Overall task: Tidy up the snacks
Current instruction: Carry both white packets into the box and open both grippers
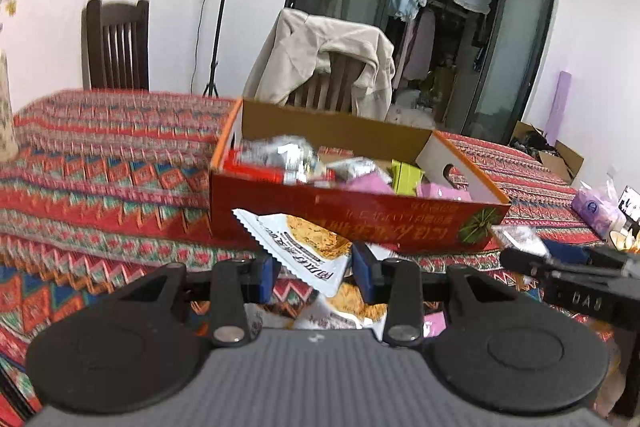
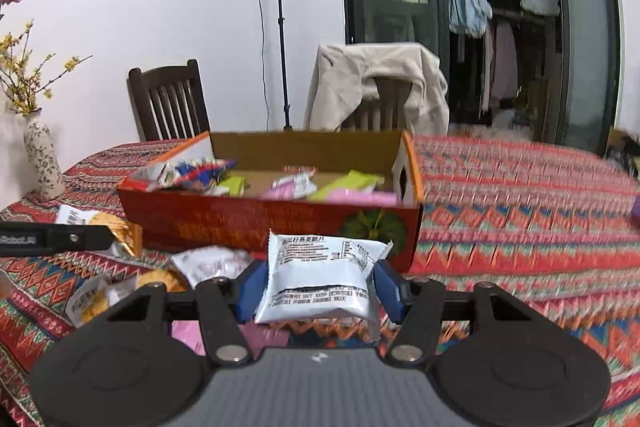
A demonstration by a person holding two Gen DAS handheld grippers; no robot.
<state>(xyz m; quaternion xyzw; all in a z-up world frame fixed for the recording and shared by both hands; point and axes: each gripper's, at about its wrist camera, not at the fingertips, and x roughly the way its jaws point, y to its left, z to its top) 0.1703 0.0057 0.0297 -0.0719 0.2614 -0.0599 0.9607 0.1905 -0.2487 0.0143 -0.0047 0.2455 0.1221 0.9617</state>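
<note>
The box (image 2: 280,223) at the table's middle already holds several packets, so the job looks partly done. Each gripper pinches one more just near of it — the left gripper (image 1: 312,273) a biscuit packet (image 1: 308,247), the right gripper (image 2: 318,291) a white packet (image 2: 320,279) — while a few loose packets (image 2: 120,291) lie on the tablecloth (image 2: 520,227) to the near left.

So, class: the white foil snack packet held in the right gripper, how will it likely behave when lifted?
The white foil snack packet looks puffy, so probably light. Its crinkled film likely flexes, not stiff. Pinched by the right gripper, its glossy surface might slip.
</note>
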